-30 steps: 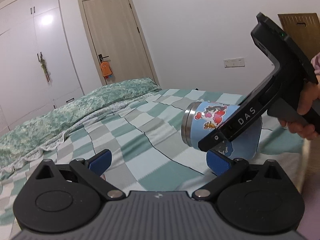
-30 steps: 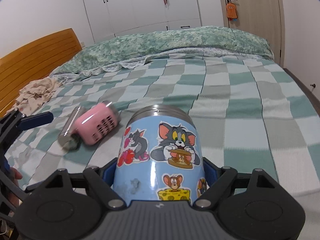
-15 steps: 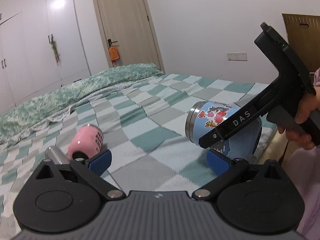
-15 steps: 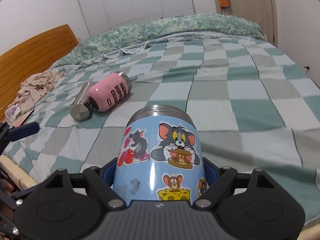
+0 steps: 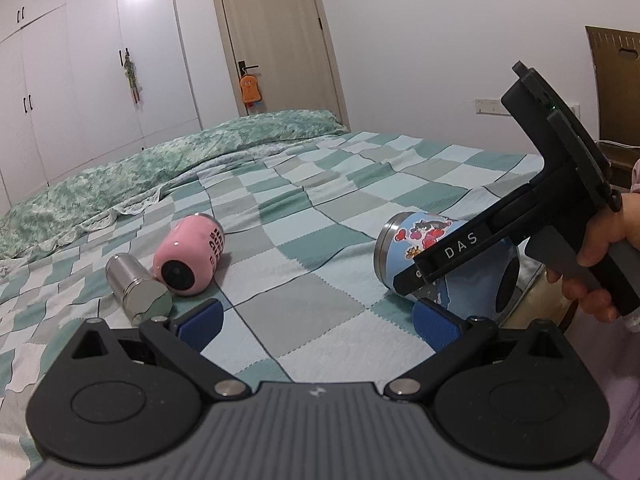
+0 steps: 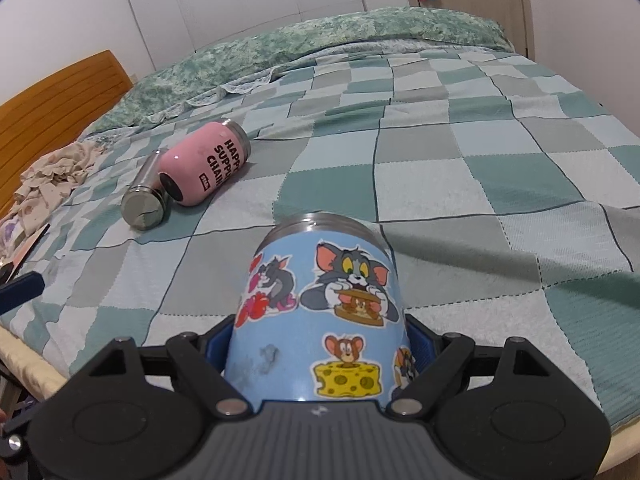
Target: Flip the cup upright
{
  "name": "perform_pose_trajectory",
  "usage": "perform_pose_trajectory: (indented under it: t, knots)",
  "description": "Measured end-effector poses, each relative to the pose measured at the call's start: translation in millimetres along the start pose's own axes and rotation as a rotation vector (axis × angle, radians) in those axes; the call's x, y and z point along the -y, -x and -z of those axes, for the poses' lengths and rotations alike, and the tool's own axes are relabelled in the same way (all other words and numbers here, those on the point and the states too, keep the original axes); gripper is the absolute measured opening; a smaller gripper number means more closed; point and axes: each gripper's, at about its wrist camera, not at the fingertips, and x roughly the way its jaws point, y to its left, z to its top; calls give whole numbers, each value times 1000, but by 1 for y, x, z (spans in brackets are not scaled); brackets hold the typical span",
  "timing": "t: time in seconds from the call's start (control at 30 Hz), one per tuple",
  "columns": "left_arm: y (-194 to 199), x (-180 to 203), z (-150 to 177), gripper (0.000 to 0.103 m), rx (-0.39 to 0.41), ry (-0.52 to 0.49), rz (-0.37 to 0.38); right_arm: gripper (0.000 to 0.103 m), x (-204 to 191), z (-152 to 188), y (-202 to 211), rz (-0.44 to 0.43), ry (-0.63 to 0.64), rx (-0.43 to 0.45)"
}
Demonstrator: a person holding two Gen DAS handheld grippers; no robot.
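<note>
We've got a pink cylindrical tumbler with black lettering (image 6: 208, 170) lying on its side on the green-and-grey checkered bedspread (image 6: 460, 152), touching a small steel canister (image 6: 145, 196) at its left. Crumpled beige cloth (image 6: 52, 174) sits far left, near the wooden headboard (image 6: 52, 108).

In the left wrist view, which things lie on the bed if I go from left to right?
steel flask → pink cup → blue cartoon cup, which the right gripper holds, lying on its side.
</note>
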Motion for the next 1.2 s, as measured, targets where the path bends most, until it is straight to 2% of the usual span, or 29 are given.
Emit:
perform_pose_trajectory:
  t: [0.37,0.43,0.6,0.83,1.0,1.2]
  knots:
    - [4,4,1,103,-11,2,-31,84,4,-1,-3,-18,-3,-13]
    - [7,5,0,103,-11,6,-37,92,6,-2,-1,-25,-13,-18]
    - [17,8,-10,103,-5,21,-44,103,13,-12,35,-74,43,92]
    - [17,33,-33,103,-27,39,-71,103,54,-25,100,-75,142,291]
    - [2,57,-54,103,-77,80,-70,103,95,-30,118,-39,206,322]
    - [-32,86,-89,103,-199,94,-95,103,140,-30,114,-36,268,313]
